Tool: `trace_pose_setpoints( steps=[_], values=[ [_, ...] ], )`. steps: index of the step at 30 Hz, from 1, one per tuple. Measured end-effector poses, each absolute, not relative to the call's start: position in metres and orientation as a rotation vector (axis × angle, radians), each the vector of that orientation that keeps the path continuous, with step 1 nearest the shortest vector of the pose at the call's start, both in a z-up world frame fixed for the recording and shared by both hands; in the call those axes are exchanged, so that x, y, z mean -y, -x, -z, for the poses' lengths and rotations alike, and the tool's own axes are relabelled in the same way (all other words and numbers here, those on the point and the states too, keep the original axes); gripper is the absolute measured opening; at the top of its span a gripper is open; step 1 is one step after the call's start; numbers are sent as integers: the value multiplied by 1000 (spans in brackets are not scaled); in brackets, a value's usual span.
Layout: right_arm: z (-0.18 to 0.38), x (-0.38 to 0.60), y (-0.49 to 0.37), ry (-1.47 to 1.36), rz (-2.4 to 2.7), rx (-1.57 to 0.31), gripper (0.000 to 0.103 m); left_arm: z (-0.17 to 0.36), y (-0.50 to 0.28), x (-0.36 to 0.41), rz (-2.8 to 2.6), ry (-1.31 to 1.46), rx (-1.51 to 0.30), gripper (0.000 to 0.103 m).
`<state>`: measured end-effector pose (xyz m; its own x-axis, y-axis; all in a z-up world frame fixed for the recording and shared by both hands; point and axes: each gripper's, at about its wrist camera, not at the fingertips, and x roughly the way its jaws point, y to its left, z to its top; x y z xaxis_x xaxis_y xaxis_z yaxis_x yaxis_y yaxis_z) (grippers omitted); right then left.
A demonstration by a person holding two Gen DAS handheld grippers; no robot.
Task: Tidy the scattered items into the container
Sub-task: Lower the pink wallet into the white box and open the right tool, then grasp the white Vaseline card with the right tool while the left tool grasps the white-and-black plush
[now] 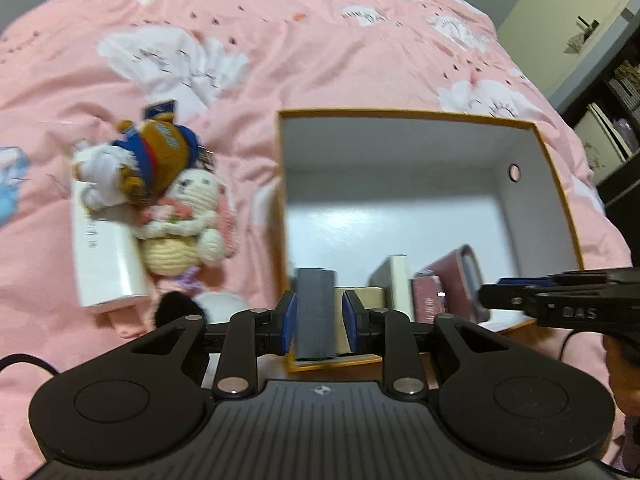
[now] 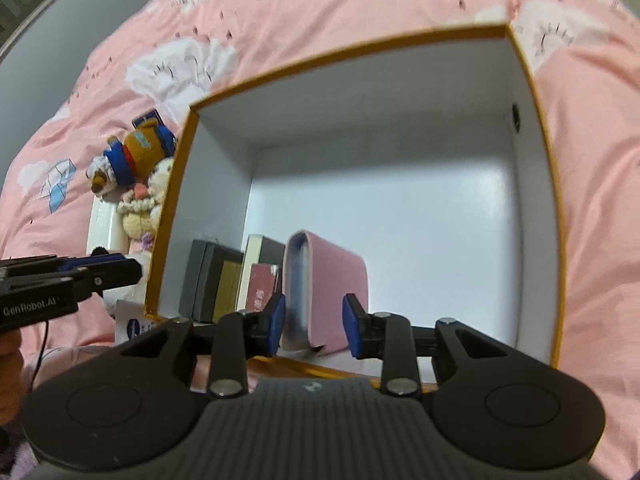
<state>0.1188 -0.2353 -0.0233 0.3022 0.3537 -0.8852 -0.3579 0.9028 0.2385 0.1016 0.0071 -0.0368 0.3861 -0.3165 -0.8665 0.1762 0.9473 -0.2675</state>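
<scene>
From my left wrist camera, my left claw (image 1: 319, 320) straddles the grey box (image 1: 314, 312) standing in the container (image 1: 556, 184), pads just clear; plush toys (image 1: 160, 184) lie left on the bed (image 1: 320, 40). From my right wrist camera, the right claw (image 2: 314, 326) hangs released around the pink pouch (image 2: 332, 284) inside, beside small boxes (image 2: 240, 276).

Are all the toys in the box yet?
Not yet. Small boxes and a pink case already stand inside the box. The left gripper has a grey box between its pads. The two plush toys and a white box still lie on the bed.
</scene>
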Motion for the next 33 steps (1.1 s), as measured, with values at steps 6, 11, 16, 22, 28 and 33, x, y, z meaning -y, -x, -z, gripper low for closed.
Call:
trace_pose_setpoints(
  steps=[6, 11, 16, 22, 28, 33],
  values=[
    [0, 225, -91, 51, -511, -927, 34, 25, -91, -40, 251, 142, -1098, 30],
    [-6, 204, -71, 69, -612, -823, 34, 23, -78, -63, 194, 144, -1099, 35],
    [4, 178, -58, 64, -727, -835, 34, 25, -67, -78, 167, 118, -1116, 35],
    [15, 147, -49, 90, -804, -912, 39, 32, -58, -83, 192, 117, -1139, 35],
    [25, 124, -44, 137, -845, -984, 46, 47, -58, -85, 208, 106, -1152, 45],
    [41, 114, -44, 152, -875, -1054, 48, 55, -60, -88, 232, 121, -1104, 50]
  ],
)
